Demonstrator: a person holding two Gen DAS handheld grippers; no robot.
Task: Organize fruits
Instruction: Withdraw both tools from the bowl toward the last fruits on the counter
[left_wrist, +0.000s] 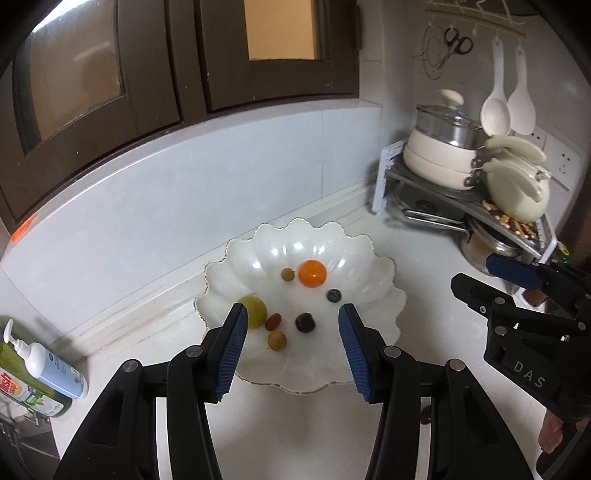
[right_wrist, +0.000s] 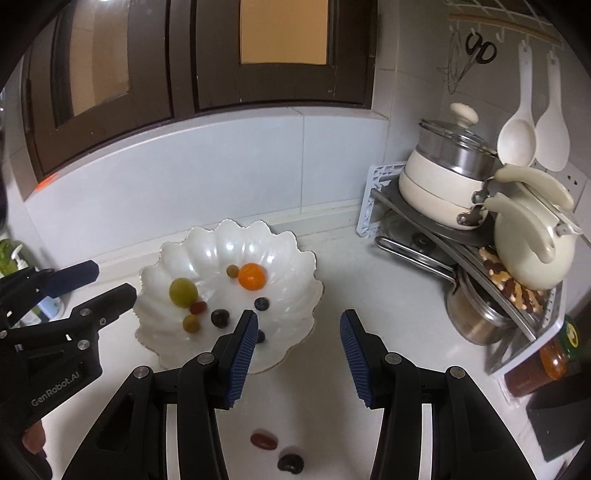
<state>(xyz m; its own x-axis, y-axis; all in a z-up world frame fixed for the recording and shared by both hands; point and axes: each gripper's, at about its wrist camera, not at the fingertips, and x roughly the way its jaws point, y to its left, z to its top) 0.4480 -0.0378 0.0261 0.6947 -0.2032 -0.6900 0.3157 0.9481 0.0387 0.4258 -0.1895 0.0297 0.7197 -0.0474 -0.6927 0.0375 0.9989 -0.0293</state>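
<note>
At far left a soap pump bottle (left_wrist: 44, 363) lies on the white counter (left_wrist: 424, 258). The left gripper (left_wrist: 291, 332) hovers over the near rim of the scalloped white dish (left_wrist: 258, 243), jaws spread and empty. In the dish, left to right: a green grape (left_wrist: 255, 312), a reddish date (left_wrist: 273, 322), a small yellowish fruit (left_wrist: 277, 340), a dark grape (left_wrist: 305, 322), an orange kumquat (left_wrist: 313, 273) and a blueberry (left_wrist: 333, 295). The right gripper (right_wrist: 299, 332), also released, hangs just right of the dish (two dark-red fruits (right_wrist: 264, 440) lie loose on the counter below it). Far right, a corner rack (right_wrist: 517, 302) holds stacked cream pots (right_wrist: 436, 192).
</note>
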